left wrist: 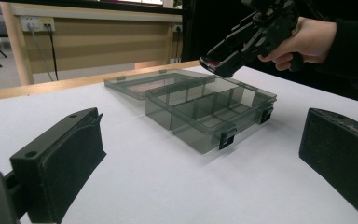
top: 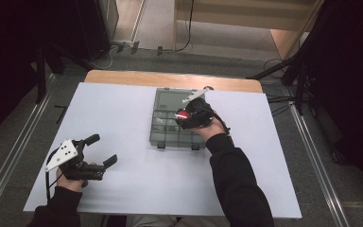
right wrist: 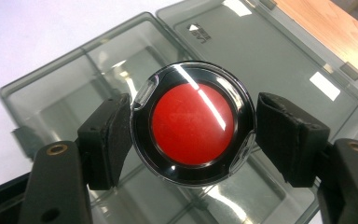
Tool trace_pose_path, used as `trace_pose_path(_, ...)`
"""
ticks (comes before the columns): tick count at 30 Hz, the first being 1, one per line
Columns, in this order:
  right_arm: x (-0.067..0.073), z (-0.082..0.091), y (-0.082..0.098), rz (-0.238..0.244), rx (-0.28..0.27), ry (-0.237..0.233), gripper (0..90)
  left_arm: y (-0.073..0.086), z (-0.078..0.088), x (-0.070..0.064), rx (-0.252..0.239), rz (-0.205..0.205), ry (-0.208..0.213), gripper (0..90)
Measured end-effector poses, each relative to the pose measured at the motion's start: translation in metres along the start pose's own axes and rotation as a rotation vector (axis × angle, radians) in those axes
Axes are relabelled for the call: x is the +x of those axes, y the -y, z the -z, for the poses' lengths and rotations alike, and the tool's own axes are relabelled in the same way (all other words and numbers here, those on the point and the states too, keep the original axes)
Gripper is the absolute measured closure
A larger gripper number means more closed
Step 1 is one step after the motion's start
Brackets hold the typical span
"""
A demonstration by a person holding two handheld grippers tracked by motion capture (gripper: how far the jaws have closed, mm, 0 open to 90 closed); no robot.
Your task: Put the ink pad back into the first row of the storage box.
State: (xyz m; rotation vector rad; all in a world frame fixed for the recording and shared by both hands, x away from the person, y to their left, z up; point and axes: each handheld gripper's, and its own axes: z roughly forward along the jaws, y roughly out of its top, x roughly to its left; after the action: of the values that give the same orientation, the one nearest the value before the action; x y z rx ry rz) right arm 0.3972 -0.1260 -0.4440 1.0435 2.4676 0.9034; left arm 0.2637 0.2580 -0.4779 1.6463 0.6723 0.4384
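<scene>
White table (top: 123, 118), open organiser box (right wrist: 74, 93) beneath right claw (right wrist: 193, 123) clamped around red disc (right wrist: 192, 123).

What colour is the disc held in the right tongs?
Red centre with a black ring and clear rim; the disc shows best in the right gripper view.

We saw a round piece (right wrist: 193, 123) with a red centre and glossy black ring, a smoky grey see-through box (right wrist: 270, 70), a white table cover (top: 123, 123), and black gripper pads (right wrist: 109, 140).

Round red disc (right wrist: 192, 123), black-rimmed, above open smoky compartment box (right wrist: 51, 100).
</scene>
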Motion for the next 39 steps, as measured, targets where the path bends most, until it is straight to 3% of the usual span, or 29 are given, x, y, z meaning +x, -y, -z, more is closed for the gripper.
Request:
trace_pose_path(20, -0.011, -0.019, 0.005, -0.054, 0.047, 0.064, 30.2, 0.0, 0.0, 0.0, 0.001, 0.0, 0.001, 0.0)
trace_pose_path(21, -0.013, -0.019, 0.006, -0.082, 0.026, 0.046, 20.1, 0.0, 0.001, 0.0, 0.001, 0.001, 0.002, 0.0)
trace_pose_path(22, -0.013, -0.019, 0.006, -0.082, 0.026, 0.046, 20.1, 0.0, 0.001, 0.0, 0.001, 0.001, 0.002, 0.0)
trace_pose_path(23, -0.013, -0.015, 0.006, -0.101, 0.007, 0.04, 13.3, 0.0, 0.001, 0.001, 0.0, 0.003, 0.0, 0.0)
trace_pose_path(24, -0.013, -0.015, 0.006, -0.101, 0.007, 0.04, 13.3, 0.0, 0.001, 0.001, 0.0, 0.003, 0.0, 0.0)
trace_pose_path(25, -0.013, -0.011, 0.005, -0.119, -0.016, 0.05, 2.9, 0.0, 0.001, 0.001, -0.001, 0.003, -0.001, 0.0)
trace_pose_path(27, -0.014, -0.006, 0.006, -0.127, -0.027, 0.06, 0.0, 0.0, 0.001, 0.001, -0.003, 0.003, 0.0, 0.0)
trace_pose_path(29, -0.014, -0.001, 0.006, -0.145, -0.04, 0.084, 0.0, 0.0, 0.001, 0.0, -0.002, 0.001, 0.001, 0.0)
trace_pose_path(39, -0.018, 0.023, 0.017, -0.175, -0.087, 0.1, 0.0, 0.0, 0.001, 0.0, -0.001, 0.001, -0.002, 0.0)
